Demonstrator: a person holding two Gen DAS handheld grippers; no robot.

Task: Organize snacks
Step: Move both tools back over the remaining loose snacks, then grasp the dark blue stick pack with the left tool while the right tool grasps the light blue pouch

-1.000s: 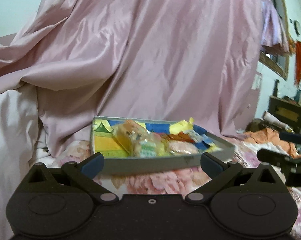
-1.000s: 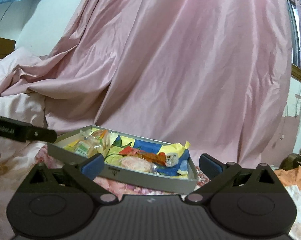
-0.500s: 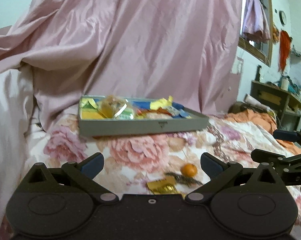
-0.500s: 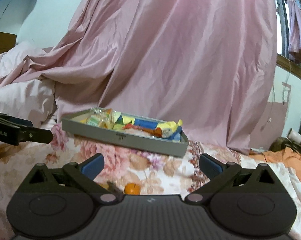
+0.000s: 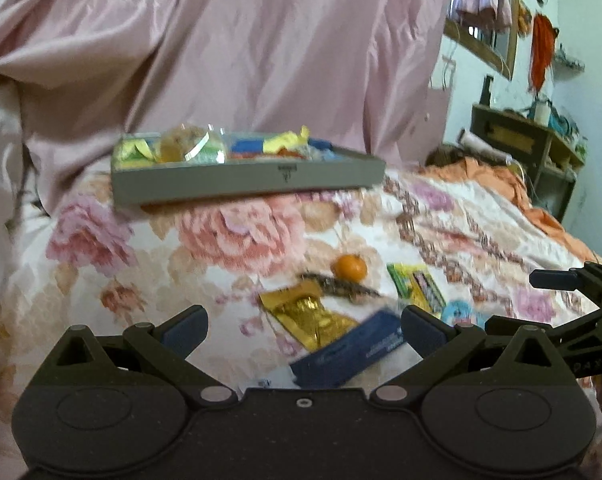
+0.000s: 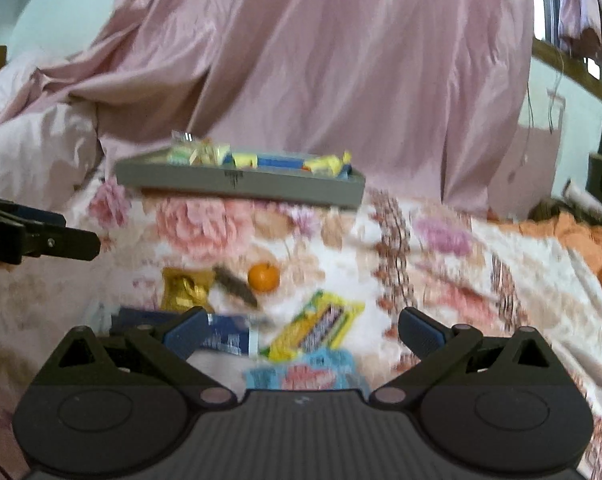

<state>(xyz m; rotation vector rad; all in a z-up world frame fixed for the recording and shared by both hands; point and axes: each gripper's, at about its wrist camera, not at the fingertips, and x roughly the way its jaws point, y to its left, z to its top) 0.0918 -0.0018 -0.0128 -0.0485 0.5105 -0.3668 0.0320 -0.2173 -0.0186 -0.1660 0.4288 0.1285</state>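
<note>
Loose snacks on the floral bedspread, both my grippers spread wide and holding nothing.

My left gripper point(image 5: 303, 330) and right gripper point(image 6: 301, 330) hover with jaws apart over the floral bedspread point(image 5: 229, 236). The grey tray point(image 5: 245, 178) of wrapped snacks sits at the far end against the pink drape point(image 5: 241, 48). Nearer me than the tray lie a small orange point(image 5: 349, 267), a gold wrapper point(image 5: 313, 318), a blue packet point(image 5: 349, 350), and a yellow candy bar point(image 6: 315, 330).

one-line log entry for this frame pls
left gripper: open, empty | right gripper: open, empty | loose snacks on bedspread | tray: part-filled
</note>
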